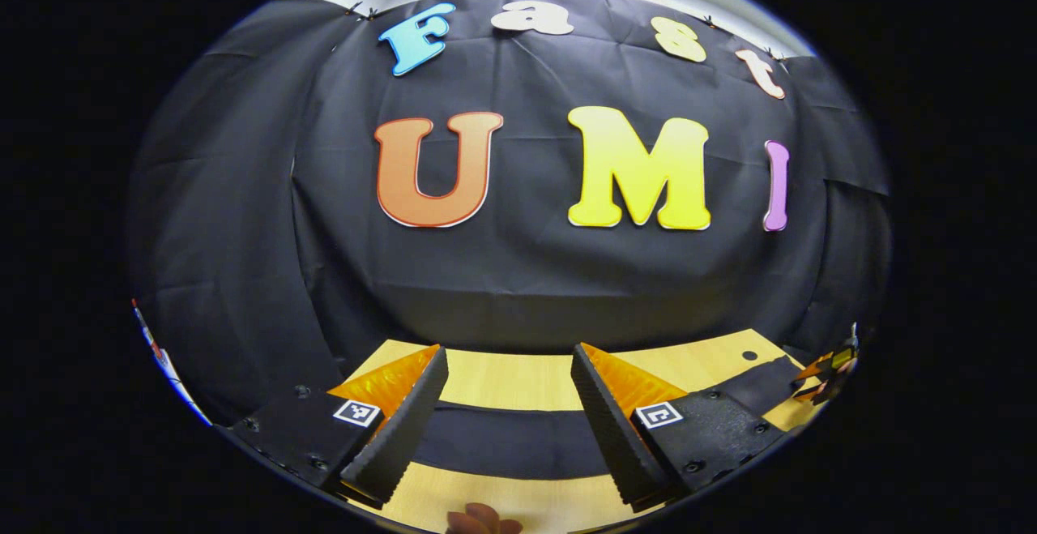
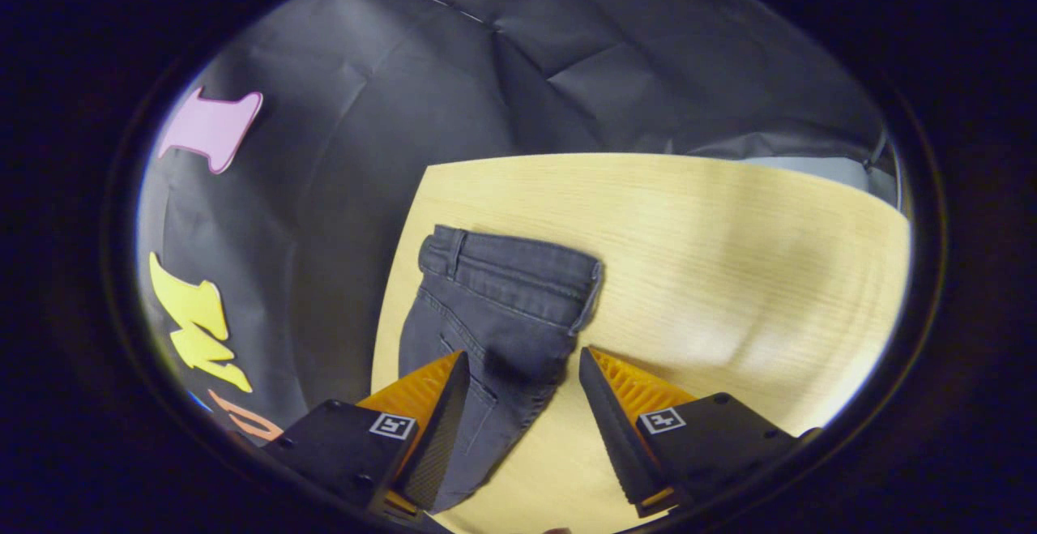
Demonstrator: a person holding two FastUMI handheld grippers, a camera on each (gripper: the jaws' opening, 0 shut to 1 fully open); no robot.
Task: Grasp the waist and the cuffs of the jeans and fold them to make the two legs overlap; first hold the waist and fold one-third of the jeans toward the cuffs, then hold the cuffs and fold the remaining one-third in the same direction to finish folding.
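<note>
Ridged right gripper point(image 2: 518, 404) fingers held apart above dark grey denim jeans point(image 2: 502, 307), waistband laid flat on pale woodgrain table point(image 2: 729, 258), left gripper point(image 1: 506, 404) likewise spread, nothing gripped.

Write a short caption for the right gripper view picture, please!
The open right gripper hovers over dark jeans lying on a pale wooden table, waistband farthest away.

No readable word, brand or number stands on anything here; the only signs are small square black-and-white coded markers, one on each dark finger mount of the left gripper point(image 1: 508, 425) and of the right gripper point(image 2: 518, 425); their patterns spell nothing; the dark grey denim jeans point(image 2: 502, 307) bear no legible label.
</note>
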